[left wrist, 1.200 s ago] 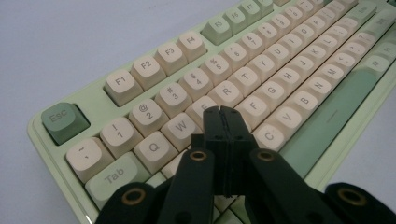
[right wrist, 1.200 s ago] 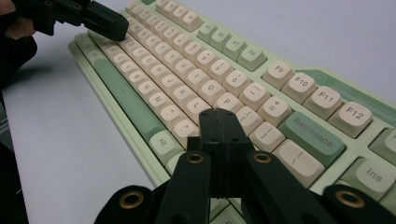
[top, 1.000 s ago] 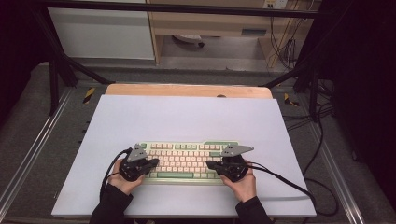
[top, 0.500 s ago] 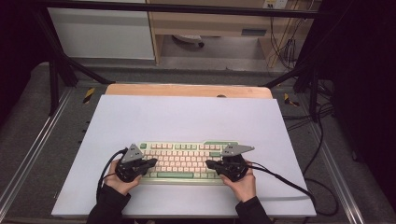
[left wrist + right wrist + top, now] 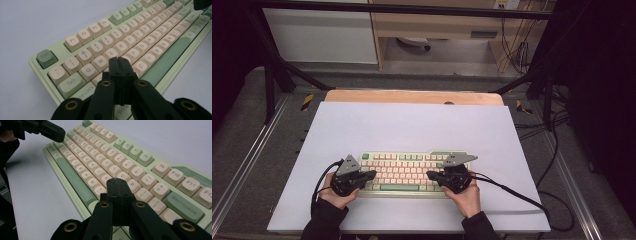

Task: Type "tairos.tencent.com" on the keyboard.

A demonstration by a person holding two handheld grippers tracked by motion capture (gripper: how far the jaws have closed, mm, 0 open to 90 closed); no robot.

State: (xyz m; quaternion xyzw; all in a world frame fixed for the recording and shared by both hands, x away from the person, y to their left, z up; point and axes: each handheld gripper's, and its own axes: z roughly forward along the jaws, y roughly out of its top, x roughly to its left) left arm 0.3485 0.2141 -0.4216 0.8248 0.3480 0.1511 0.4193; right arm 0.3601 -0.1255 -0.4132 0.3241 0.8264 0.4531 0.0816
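Observation:
A pale green keyboard (image 5: 404,165) with cream keys lies near the front of the white table top (image 5: 412,125). My left gripper (image 5: 373,174) is over its left end, and in the left gripper view its jaws (image 5: 119,60) are shut with nothing between them, above the keys just right of Caps Lock (image 5: 82,92). My right gripper (image 5: 429,175) is over the right half. Its jaws (image 5: 117,181) are also shut and empty, above the keys below P (image 5: 133,185). I cannot tell whether either tip touches a key. Each gripper points inward at the other.
A wooden strip (image 5: 412,96) runs along the table's far edge. The right gripper's black cable (image 5: 512,192) trails off the front right corner. Metal rails and more cables flank the table, and cabinets stand beyond it.
My left gripper has slid a little to the left along the keyboard. The right gripper has stayed in place, and both remain shut.

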